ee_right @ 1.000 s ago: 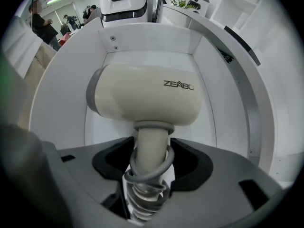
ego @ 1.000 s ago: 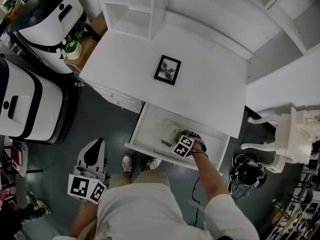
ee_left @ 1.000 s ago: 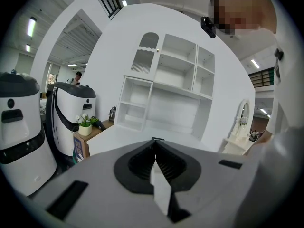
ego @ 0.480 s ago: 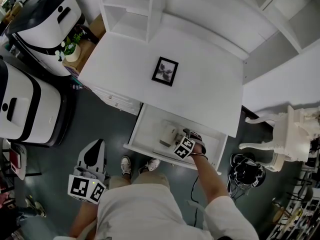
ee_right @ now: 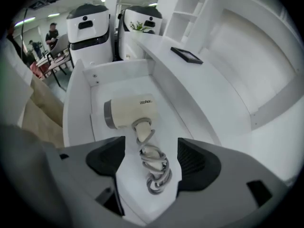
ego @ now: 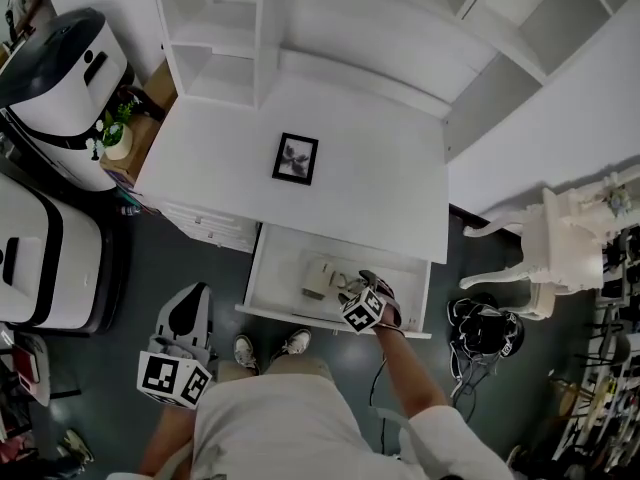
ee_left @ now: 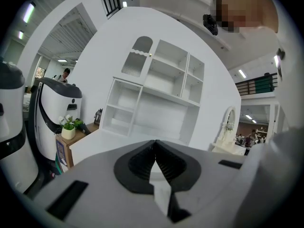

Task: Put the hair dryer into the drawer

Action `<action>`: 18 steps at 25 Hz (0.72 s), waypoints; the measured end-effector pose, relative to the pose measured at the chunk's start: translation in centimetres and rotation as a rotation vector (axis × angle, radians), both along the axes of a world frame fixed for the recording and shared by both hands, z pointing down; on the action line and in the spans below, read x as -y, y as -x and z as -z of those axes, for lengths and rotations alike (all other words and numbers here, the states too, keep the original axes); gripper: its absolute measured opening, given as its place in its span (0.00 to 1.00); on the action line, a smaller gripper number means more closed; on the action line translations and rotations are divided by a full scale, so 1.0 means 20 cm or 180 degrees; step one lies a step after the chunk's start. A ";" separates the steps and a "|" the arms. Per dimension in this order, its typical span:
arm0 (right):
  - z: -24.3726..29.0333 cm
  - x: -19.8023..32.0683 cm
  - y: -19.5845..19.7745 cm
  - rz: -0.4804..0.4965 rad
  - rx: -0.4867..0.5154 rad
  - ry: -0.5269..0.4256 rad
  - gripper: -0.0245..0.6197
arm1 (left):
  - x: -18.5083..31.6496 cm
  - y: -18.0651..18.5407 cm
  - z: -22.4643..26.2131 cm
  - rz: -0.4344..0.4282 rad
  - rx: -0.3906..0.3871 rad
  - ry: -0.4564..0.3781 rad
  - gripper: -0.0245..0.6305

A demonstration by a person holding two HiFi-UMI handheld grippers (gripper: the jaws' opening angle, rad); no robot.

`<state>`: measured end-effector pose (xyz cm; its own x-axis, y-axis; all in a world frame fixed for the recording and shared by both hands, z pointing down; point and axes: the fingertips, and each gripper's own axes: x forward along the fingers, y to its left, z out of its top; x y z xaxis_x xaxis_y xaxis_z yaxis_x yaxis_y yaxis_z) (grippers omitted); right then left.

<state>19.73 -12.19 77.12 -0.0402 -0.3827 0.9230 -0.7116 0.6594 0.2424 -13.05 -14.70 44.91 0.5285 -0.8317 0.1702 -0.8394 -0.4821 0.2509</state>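
A cream hair dryer (ego: 318, 276) lies on the floor of the open white drawer (ego: 256, 280), which is pulled out from under the desk. In the right gripper view the hair dryer (ee_right: 129, 112) rests on its side, and its grey coiled cord (ee_right: 153, 167) trails toward me. My right gripper (ego: 350, 288) hovers over the drawer's front and points steeply down. Its jaws are opening, and the right gripper (ee_right: 151, 156) holds nothing; the cord lies below the gap, apart from the pads. My left gripper (ego: 188, 308) hangs low at the left. The left gripper (ee_left: 155, 151) is shut and empty.
A small framed picture (ego: 295, 158) lies on the white desk top (ego: 390, 188), with open shelves behind it. Big white machines (ego: 60, 78) and a potted plant (ego: 117, 138) stand at the left. At the right are a white chair (ego: 560, 243) and a black bag (ego: 482, 330). My shoes (ego: 270, 346) are by the drawer front.
My right gripper has lifted away from the hair dryer, which stays in the drawer. The left gripper has kept its place. The head view has shifted toward the shelves.
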 end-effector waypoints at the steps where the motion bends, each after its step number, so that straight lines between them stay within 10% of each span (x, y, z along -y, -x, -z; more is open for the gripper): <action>1: 0.03 -0.02 0.00 -0.0128 0.0062 -0.0041 0.59 | 0.00 -0.01 0.01 -0.0044 -0.0009 -0.0022 0.06; 8: 0.29 -0.10 0.02 -0.1000 0.0596 -0.0482 0.54 | 0.02 -0.05 0.05 -0.0319 -0.0066 -0.0156 0.06; 18: 0.76 -0.18 0.04 -0.2109 0.1572 -0.1391 0.12 | 0.02 -0.05 0.15 -0.0585 -0.0108 -0.0454 0.06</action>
<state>18.95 -8.62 61.90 -0.0389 -0.7771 0.6282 -0.9984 0.0040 -0.0570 -11.95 -15.15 41.89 0.6766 -0.7354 0.0374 -0.7266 -0.6586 0.1959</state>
